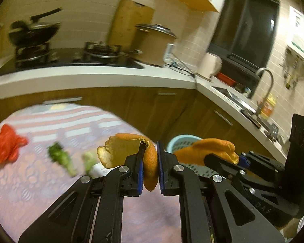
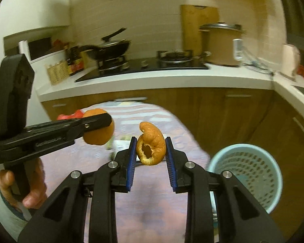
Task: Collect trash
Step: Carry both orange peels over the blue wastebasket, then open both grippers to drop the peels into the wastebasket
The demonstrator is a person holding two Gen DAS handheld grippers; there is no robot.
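left gripper [image 1: 151, 162]: fingers clamped on orange peel [image 1: 129, 151]
right gripper [image 2: 151, 154]: fingers clamped on curled peel [image 2: 152, 147]
basket [image 2: 245, 174]: at 4 o'clock of curled peel, beside surface [image 2: 148, 202]

Your left gripper [image 1: 150, 170] is clamped on a peel [image 1: 129, 151], jaws nearly together, raised left of the basket [image 2: 245, 174]. Your right gripper [image 2: 151, 151] pinches a second peel [image 2: 152, 145] between its blue pads, nearer the basket. Your left hand [image 2: 22, 190] wraps the left gripper's handle.
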